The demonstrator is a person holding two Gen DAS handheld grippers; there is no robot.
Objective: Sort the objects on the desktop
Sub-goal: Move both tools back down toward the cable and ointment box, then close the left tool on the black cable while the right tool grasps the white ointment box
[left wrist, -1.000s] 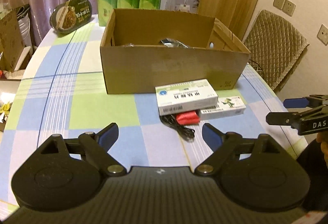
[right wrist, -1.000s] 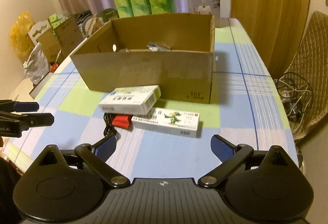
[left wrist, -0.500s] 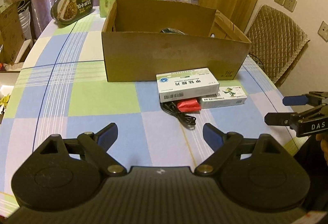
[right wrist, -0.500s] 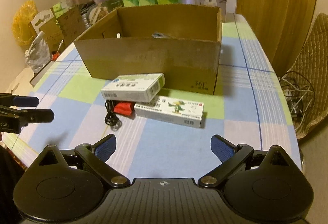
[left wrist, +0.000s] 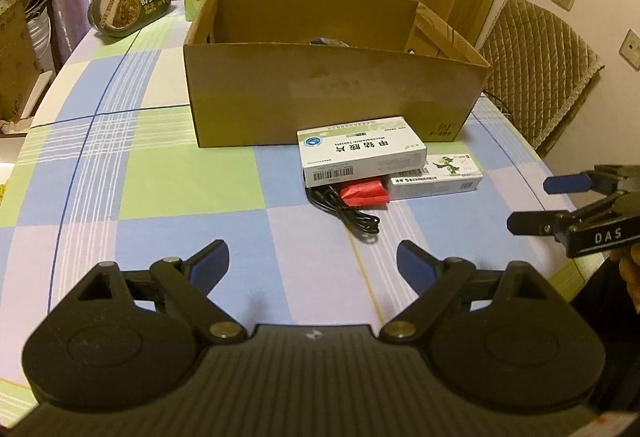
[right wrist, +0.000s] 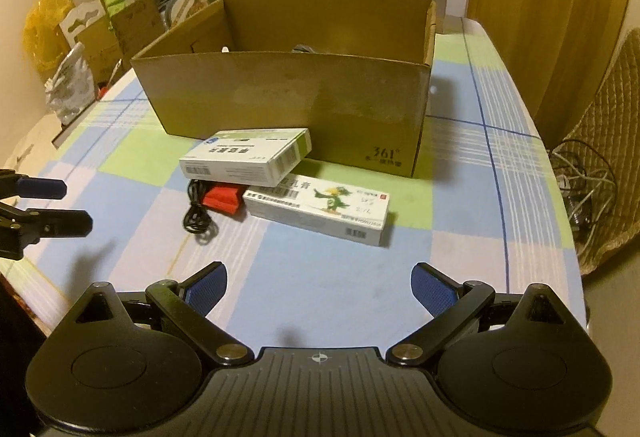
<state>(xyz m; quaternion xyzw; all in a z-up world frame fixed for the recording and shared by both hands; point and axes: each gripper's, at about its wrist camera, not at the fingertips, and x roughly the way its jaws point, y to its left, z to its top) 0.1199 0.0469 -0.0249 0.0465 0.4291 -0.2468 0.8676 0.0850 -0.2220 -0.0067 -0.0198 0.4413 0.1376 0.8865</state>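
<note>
Left gripper (left wrist: 313, 263) and right gripper (right wrist: 319, 287) hover with jaws wide open, empty. Ahead of them a white box (right wrist: 246, 156) leans on a cable (left wrist: 344, 207), red packet (right wrist: 222, 198) and long box (right wrist: 320, 209), before the carton (right wrist: 288, 93); lifting one probably topples the rest.

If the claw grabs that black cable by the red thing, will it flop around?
Probably yes. The black cable lies in loose loops, so it looks floppy and would likely dangle. One end runs under the white medicine box, so pulling might snag or nudge that box. It seems thin and light.
</note>
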